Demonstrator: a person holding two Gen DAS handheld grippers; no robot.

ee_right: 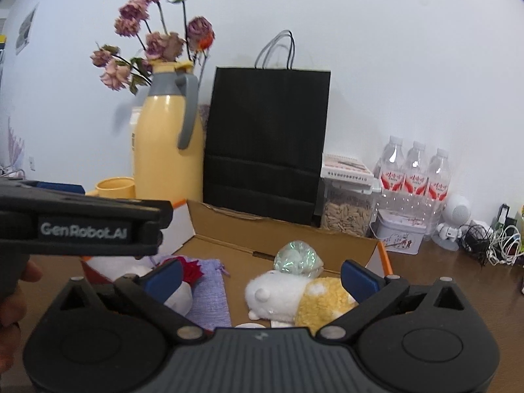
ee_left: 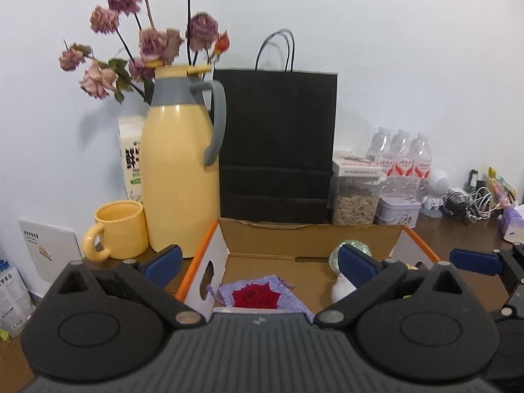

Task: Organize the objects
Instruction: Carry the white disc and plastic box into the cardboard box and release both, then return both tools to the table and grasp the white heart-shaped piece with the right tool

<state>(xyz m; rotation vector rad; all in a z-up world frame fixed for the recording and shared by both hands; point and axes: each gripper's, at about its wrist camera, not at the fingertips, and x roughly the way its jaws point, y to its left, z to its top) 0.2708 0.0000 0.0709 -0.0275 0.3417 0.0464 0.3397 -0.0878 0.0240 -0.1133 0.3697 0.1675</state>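
An open cardboard box (ee_left: 311, 239) with orange edges lies in front of both grippers. Inside it are a purple pouch (ee_left: 294, 308) bearing a red rose (ee_left: 255, 296), a white and yellow plush toy (ee_right: 294, 298) and a shiny iridescent ball (ee_right: 298, 258). My left gripper (ee_left: 260, 263) hangs open above the box's left half with nothing between its jaws. My right gripper (ee_right: 262, 280) is wide open above the plush toy, apart from it. One of its blue pads (ee_left: 475, 262) shows at the right in the left wrist view.
Behind the box stand a yellow thermos jug (ee_left: 181, 170) with dried roses (ee_left: 157, 42) behind it, a yellow mug (ee_left: 119, 229), a black paper bag (ee_left: 278, 144), a seed jar (ee_right: 347, 209), a tin (ee_right: 401, 232), three water bottles (ee_right: 416, 177), a white figurine (ee_right: 453, 219) and tangled cables (ee_right: 494, 242). A hand (ee_right: 13, 294) shows at the left.
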